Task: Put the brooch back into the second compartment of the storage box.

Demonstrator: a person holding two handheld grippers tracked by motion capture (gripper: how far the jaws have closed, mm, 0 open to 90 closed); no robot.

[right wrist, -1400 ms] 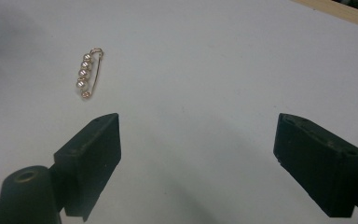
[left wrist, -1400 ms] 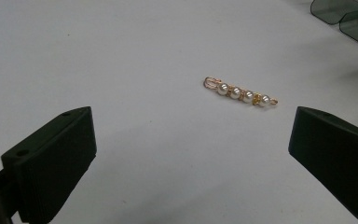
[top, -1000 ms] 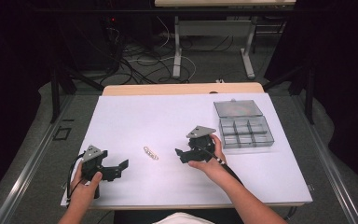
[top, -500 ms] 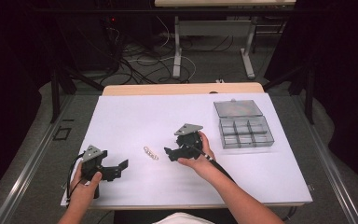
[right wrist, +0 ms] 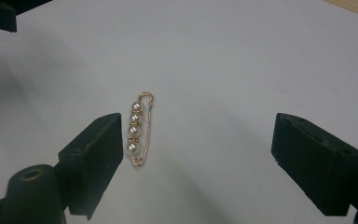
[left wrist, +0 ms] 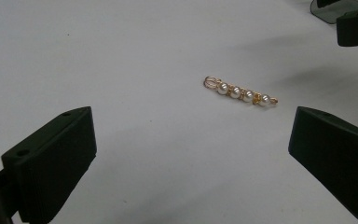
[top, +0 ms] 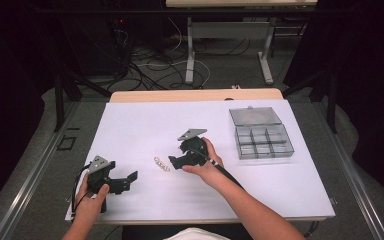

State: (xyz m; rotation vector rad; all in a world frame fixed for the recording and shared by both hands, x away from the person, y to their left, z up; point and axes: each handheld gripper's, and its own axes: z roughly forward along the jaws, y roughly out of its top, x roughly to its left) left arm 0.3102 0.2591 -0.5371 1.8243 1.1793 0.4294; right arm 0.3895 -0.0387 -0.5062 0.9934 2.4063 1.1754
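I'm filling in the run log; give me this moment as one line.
right gripper: open, at pearl pin | left gripper: open, apart | pin: flat on white table | compartment box: lid open

gold pin (right wrist: 140,129) with white pearls, black claws, white table (top: 130,125)

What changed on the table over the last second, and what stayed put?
The right gripper moved left across the white sheet, away from the clear compartment box and up close to the pearl pin, jaws open and holding nothing. The left gripper, the pin and the box stayed as they were.
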